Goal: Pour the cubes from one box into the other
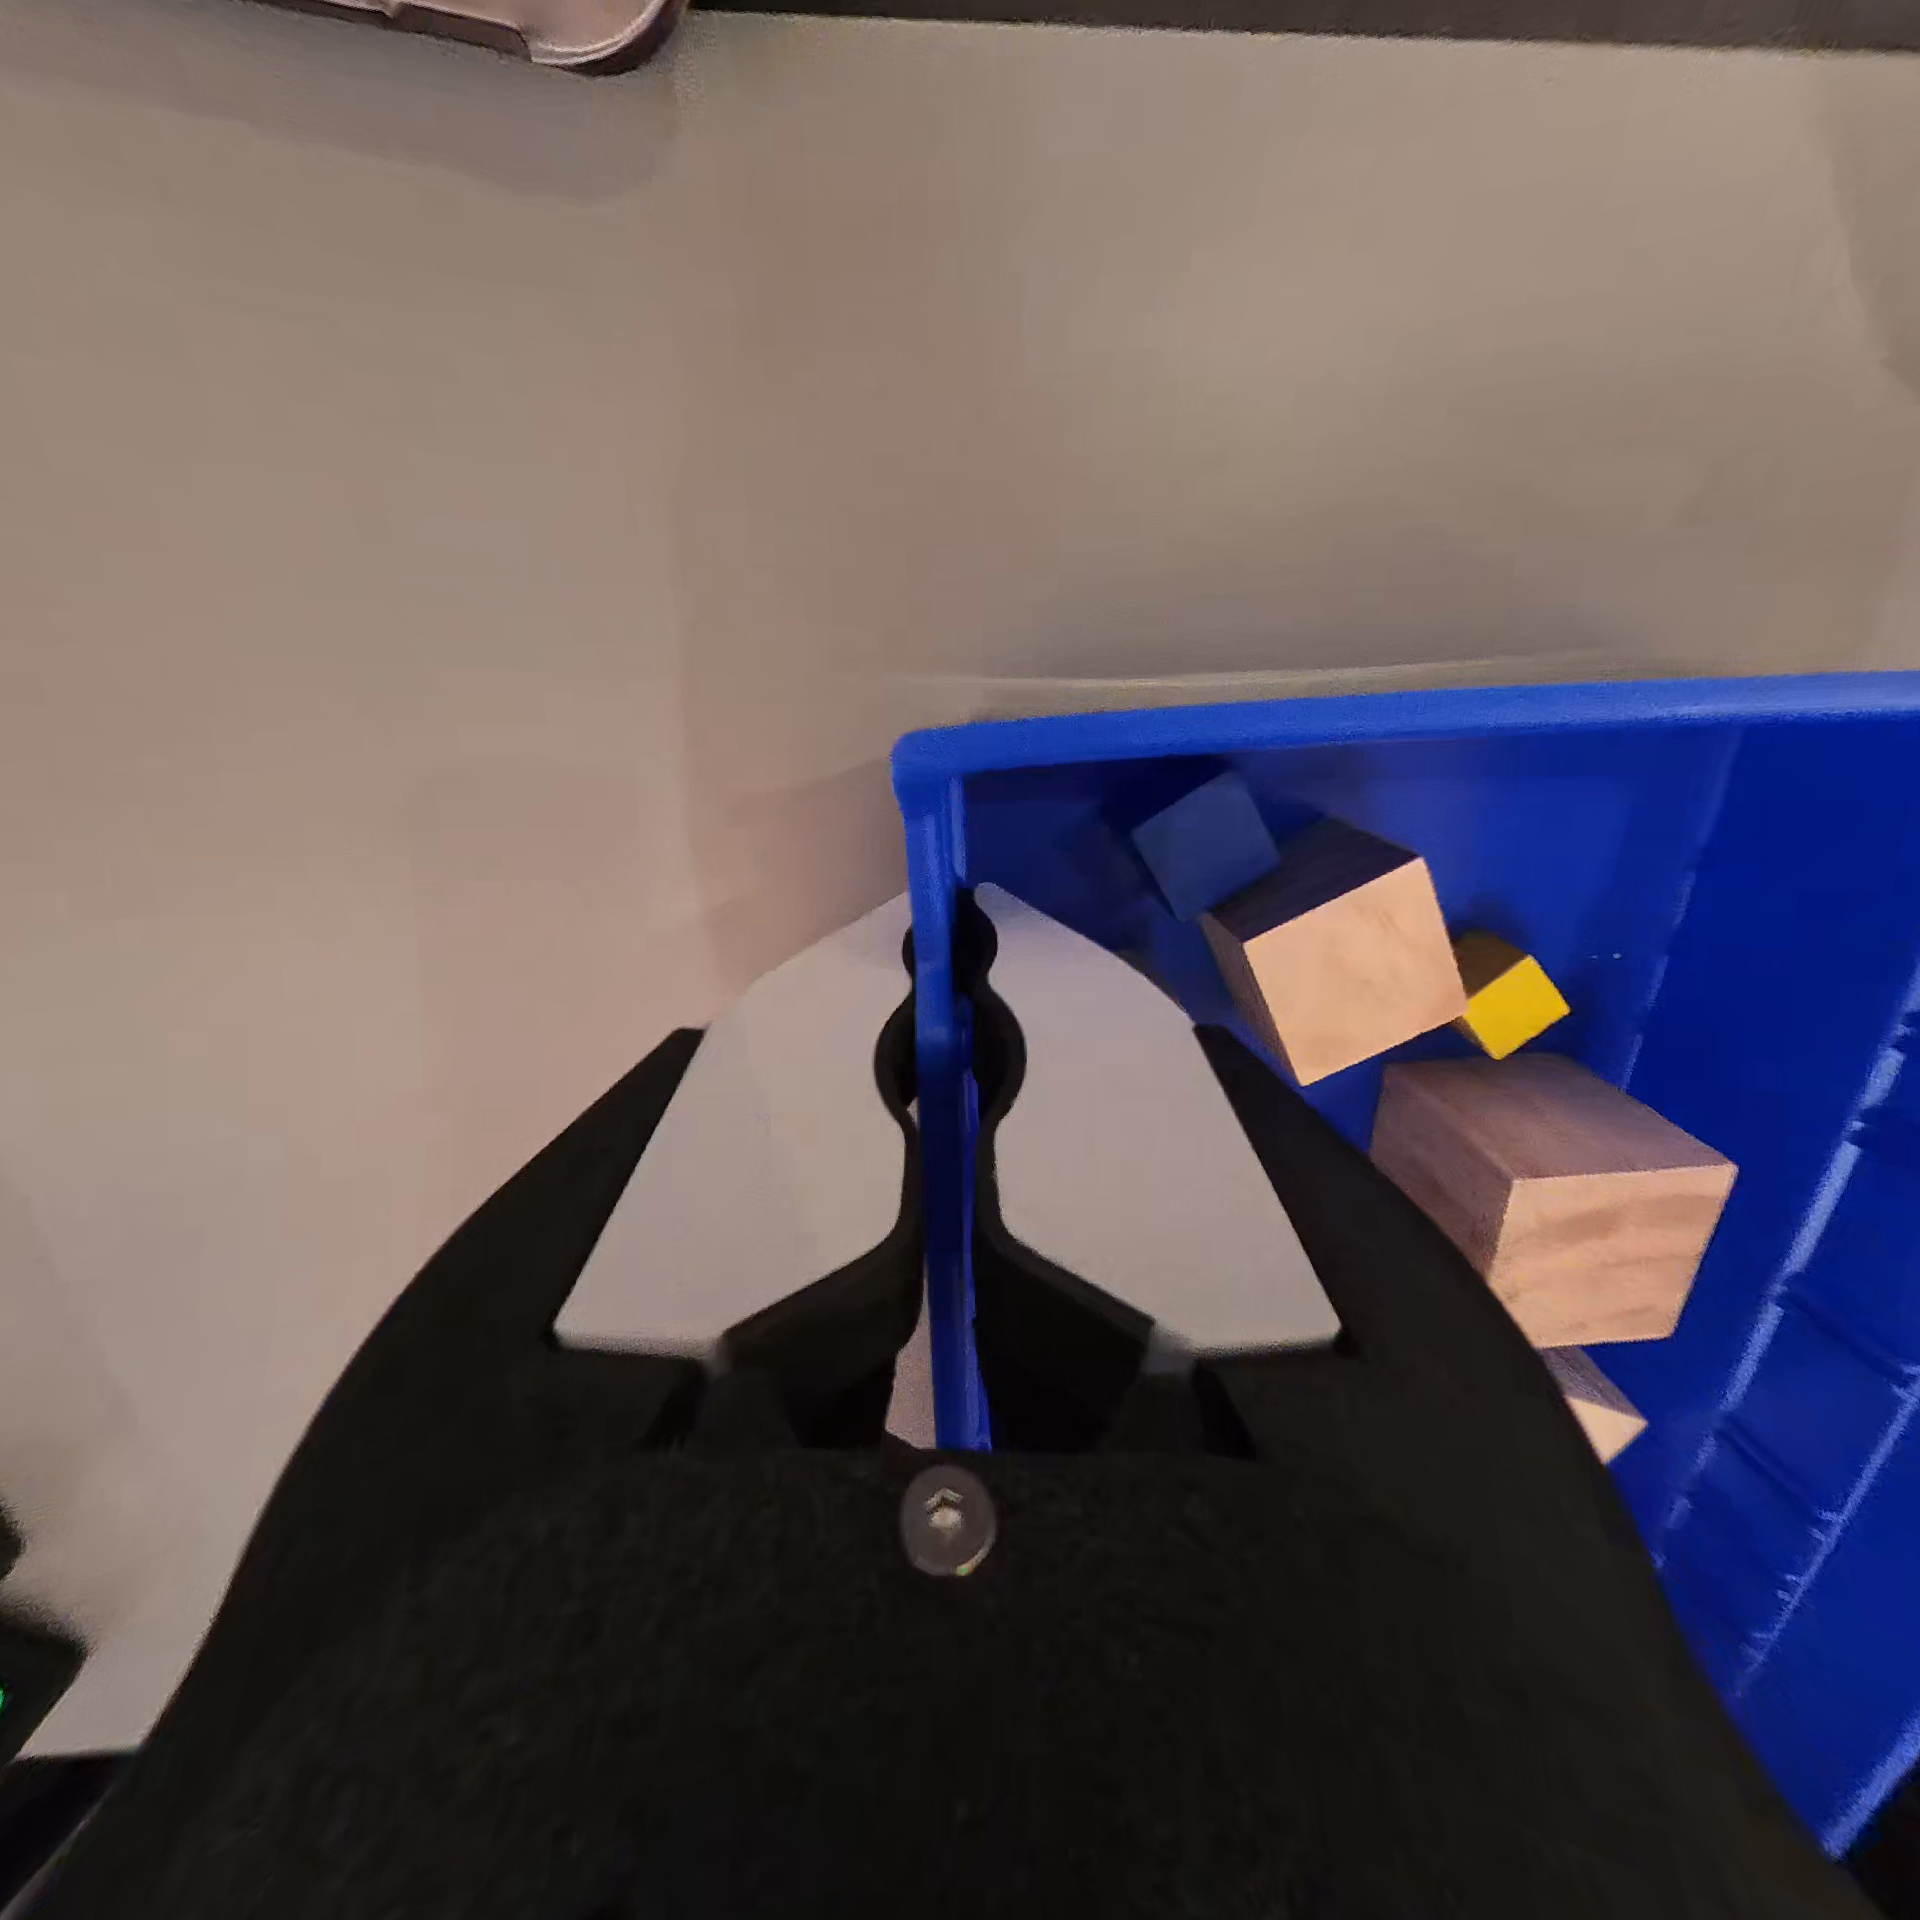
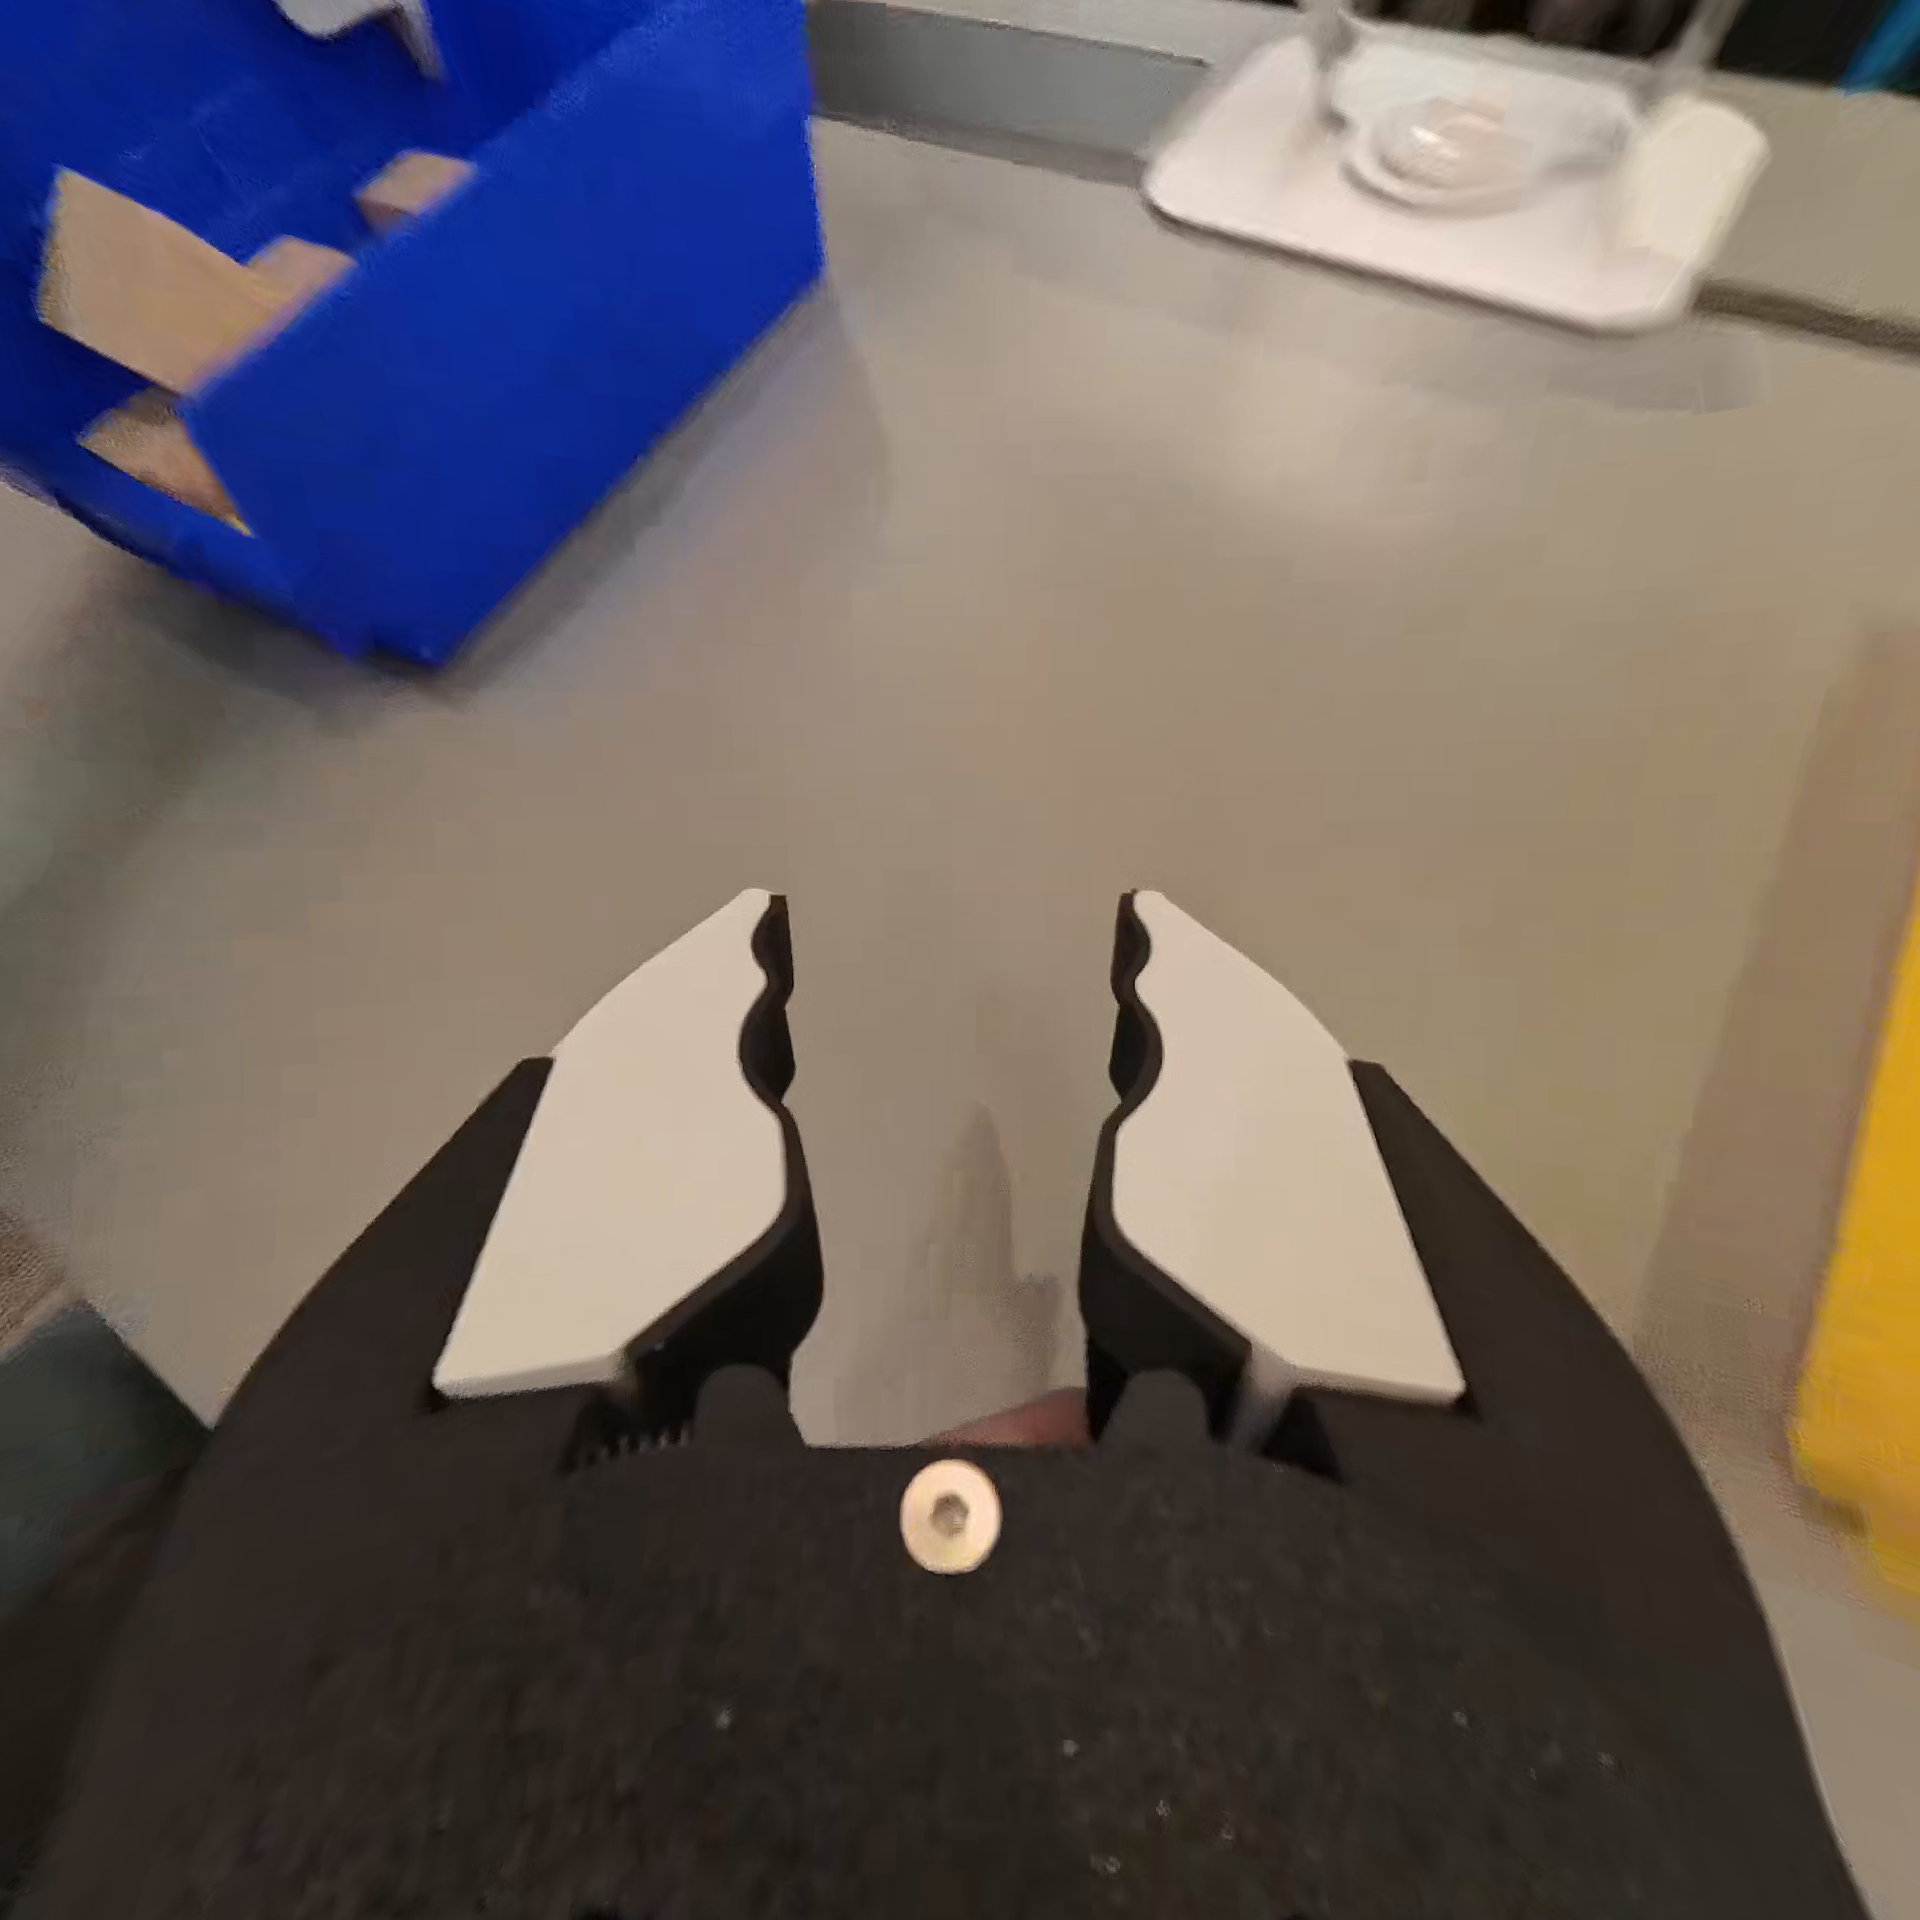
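Note:
My left gripper point(image 1: 948, 914) is shut on the side wall of a blue box point(image 1: 1818, 1143), which is tilted. Inside it lie two larger wooden cubes point(image 1: 1351, 971) point(image 1: 1558, 1205), a small blue cube point(image 1: 1205, 844) and a small yellow cube point(image 1: 1509, 1000). The same blue box point(image 2: 499, 416) shows at the upper left of the right wrist view, blurred, with wooden cubes point(image 2: 145, 281) in it. My right gripper point(image 2: 951, 914) is open and empty above the grey table, to the right of the box. A yellow box point(image 2: 1870, 1299) shows at the right edge.
A white tray point(image 2: 1434, 218) with a clear glass item stands at the far right of the grey table point(image 2: 1143, 623). A grey tray corner point(image 1: 582, 31) lies at the table's far edge in the left wrist view.

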Demonstrator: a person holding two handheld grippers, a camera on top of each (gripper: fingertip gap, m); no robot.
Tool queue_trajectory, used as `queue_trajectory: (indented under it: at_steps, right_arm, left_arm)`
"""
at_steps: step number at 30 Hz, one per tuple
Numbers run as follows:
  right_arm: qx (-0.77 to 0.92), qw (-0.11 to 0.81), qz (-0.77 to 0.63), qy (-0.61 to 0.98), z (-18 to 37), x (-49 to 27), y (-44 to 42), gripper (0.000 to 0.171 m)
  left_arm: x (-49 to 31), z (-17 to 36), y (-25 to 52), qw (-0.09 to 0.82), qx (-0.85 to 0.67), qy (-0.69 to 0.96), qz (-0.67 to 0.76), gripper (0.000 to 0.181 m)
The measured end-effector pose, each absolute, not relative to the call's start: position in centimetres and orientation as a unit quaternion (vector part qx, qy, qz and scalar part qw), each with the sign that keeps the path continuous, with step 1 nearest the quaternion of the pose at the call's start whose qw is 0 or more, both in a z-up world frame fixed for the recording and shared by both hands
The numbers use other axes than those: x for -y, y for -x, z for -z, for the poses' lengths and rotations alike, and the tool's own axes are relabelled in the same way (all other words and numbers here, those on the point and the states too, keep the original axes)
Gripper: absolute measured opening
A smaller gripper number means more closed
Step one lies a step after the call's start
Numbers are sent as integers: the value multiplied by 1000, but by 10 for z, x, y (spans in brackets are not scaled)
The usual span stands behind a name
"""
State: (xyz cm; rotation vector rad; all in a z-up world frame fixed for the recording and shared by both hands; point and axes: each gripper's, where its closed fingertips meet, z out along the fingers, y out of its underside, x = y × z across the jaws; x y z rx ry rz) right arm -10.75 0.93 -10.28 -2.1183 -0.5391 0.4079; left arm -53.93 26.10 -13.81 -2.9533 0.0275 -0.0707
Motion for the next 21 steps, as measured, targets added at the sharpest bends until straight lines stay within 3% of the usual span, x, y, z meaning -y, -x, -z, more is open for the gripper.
queue_trajectory:
  at_steps: [5,10,17,18,20,21]
  right_arm:
    - [290,386,-204,851,52,-101,236,57]
    - [260,179,-271,909,78,-161,339,53]
    - [250,102,-77,960,135,-211,339,58]
    - [240,83,-86,963,142,-207,342,50]
    - [241,48,-110,963,154,-196,352,17]
    - [224,45,-87,970,157,-197,348,11]
  left_arm:
    - [-250,138,536,82,4,996,23,3]
    - [-236,138,538,80,19,996,24,4]
    - [-222,138,542,79,18,996,30,4]
    - [-221,138,542,78,14,996,32,4]
    - [-220,138,542,76,7,997,32,4]
    - [-220,138,541,75,3,997,31,4]
